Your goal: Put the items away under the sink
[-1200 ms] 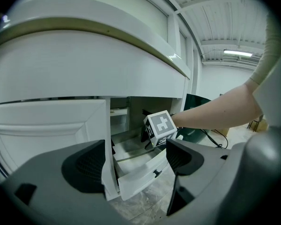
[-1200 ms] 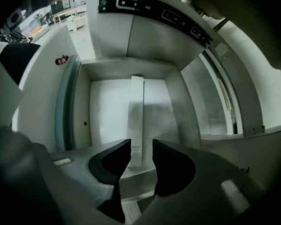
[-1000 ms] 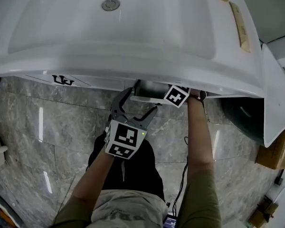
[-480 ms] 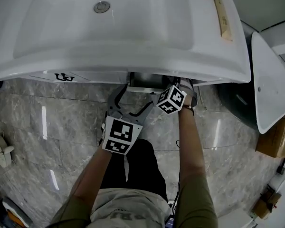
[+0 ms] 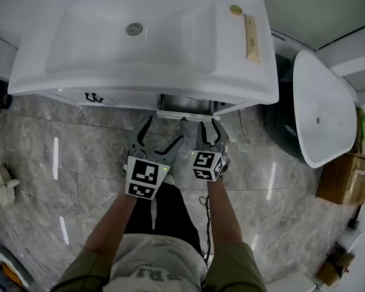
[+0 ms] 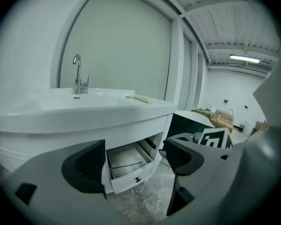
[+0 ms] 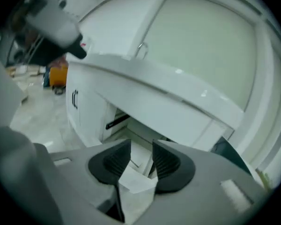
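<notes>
The left gripper [image 5: 164,131] is held above the grey marble floor [image 5: 61,163] in front of the white sink [image 5: 170,72], pointing at the cabinet, with its jaws set wide apart and nothing between them. The right gripper [image 5: 209,126] is just beside it, also facing the cabinet. Its jaws stand narrowly apart and the ribbed pads press on nothing. A white angular shape shows low in the gap; whether it is the drawer front seen through the gap cannot be determined. The drawer [image 5: 185,104] under the sink stands pulled open, directly ahead of both grippers. Two items lie on the sink's right rim: a round gold piece [image 5: 235,10] and, just beside it, a long pale bar [image 5: 251,29]. A faucet [image 6: 77,78] stands upright at the back of the basin.
</notes>
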Demonstrator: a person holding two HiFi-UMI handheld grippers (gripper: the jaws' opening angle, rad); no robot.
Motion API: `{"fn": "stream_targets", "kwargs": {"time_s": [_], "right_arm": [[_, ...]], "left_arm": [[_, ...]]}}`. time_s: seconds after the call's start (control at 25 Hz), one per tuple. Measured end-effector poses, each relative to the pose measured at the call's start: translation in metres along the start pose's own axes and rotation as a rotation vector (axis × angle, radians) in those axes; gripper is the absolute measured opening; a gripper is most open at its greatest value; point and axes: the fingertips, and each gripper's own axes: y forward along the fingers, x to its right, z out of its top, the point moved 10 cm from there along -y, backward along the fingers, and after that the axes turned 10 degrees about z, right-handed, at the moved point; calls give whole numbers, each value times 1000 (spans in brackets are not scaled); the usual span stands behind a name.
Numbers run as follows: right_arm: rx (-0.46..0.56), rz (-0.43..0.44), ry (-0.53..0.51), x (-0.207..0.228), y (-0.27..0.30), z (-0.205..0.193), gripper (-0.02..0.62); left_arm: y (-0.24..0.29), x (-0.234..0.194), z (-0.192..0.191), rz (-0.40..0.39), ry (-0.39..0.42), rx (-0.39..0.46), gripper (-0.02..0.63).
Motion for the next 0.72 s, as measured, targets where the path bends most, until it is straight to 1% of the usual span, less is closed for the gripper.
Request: {"fn": "stream_targets", "kwargs": {"time_s": [0.04,0.12,0.36,0.48,0.6,0.72], "right_arm": [[33,-8,57,0,-20,9,135],[91,-36,129,3,-59,28,135],[229,-137,275,21,-167,86,135],[292,-160,301,27,-212,111,135],[361,-171,292,31,-250,140,134],[426,-170,272,32,-276,165,133]], "left_arm": [[-11,1,9,10,0,5,387],[-32,4,27,31,-1,22,387],[-85,12,76,64,-11,91,387],[-113,14,97,85,-51,142,387],[-140,12,119,120,-93,212,385],[-164,11,136,156,-102,280,385]]}}
